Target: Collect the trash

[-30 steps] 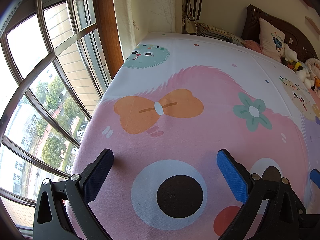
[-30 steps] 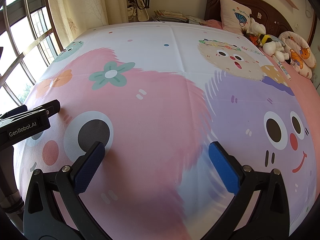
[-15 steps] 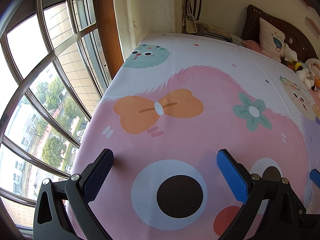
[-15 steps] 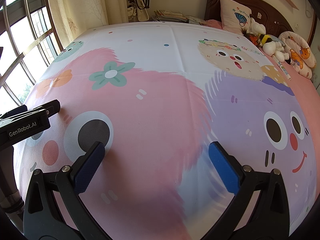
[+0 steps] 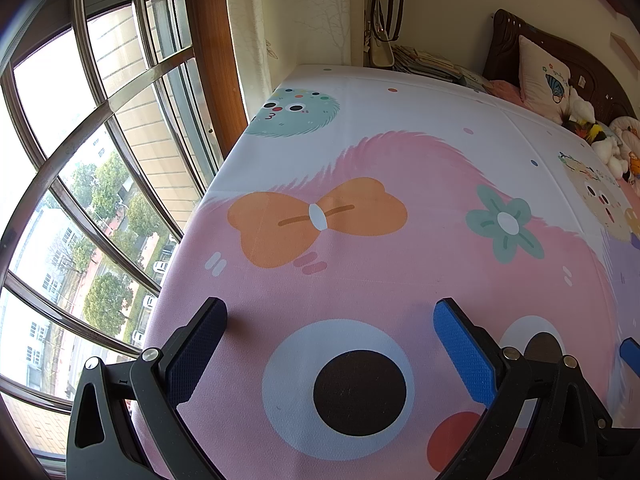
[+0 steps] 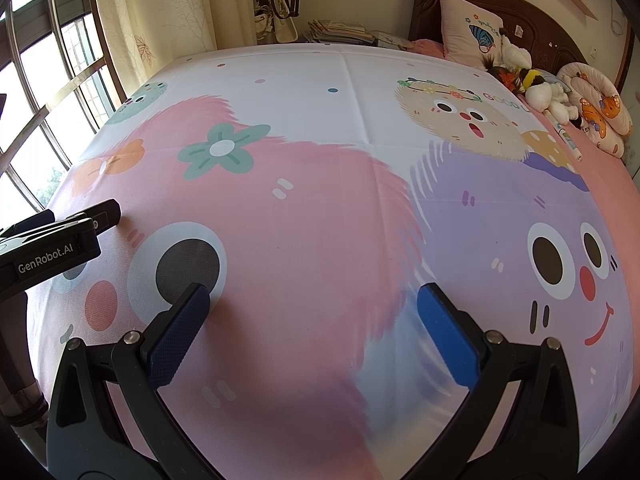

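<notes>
No trash shows in either view. My left gripper (image 5: 330,312) hovers open over the foot of a bed, above a printed cartoon eye on the pink part of the bedspread (image 5: 360,152). Nothing sits between its blue pads. My right gripper (image 6: 314,300) is open too, with nothing in it, over the pink and purple print of the bedspread (image 6: 320,208). The left gripper's black body (image 6: 52,248) shows at the left edge of the right wrist view. A blue pad of the right gripper (image 5: 631,352) peeks in at the right edge of the left wrist view.
A large window (image 5: 80,160) with metal bars runs along the bed's left side. A curtain (image 6: 168,4), hanging bags (image 6: 276,20) and stacked books (image 6: 340,32) stand at the far end. A pillow (image 6: 468,36), plush toys (image 6: 532,84) and a marker pen (image 6: 568,140) lie by the headboard (image 6: 540,28).
</notes>
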The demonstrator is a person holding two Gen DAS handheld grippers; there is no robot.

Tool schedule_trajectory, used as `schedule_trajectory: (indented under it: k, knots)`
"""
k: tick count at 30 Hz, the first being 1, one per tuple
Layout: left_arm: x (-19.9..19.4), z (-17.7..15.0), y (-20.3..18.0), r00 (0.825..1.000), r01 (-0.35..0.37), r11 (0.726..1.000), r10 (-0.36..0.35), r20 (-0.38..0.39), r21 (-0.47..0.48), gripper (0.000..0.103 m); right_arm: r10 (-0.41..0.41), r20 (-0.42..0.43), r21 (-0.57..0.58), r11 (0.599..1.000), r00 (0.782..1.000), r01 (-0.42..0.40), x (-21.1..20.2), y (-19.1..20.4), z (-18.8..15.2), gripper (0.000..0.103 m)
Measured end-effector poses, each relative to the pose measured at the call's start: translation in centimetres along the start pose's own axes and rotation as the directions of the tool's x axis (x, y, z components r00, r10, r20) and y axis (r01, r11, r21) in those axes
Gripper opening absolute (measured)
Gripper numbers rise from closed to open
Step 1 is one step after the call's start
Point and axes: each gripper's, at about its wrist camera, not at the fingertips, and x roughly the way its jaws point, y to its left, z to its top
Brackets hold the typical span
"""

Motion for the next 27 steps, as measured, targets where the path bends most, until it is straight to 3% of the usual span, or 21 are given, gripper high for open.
schedule_trajectory:
  k: [27]
  knots:
    - [-0.05,0.0,-0.01,1.0,0.0,1.0,0.0,0.0,0.001,0.102,0.0,0.0,0.0,1.0,1.0,0.0,-0.03,0.01,0.08,0.103]
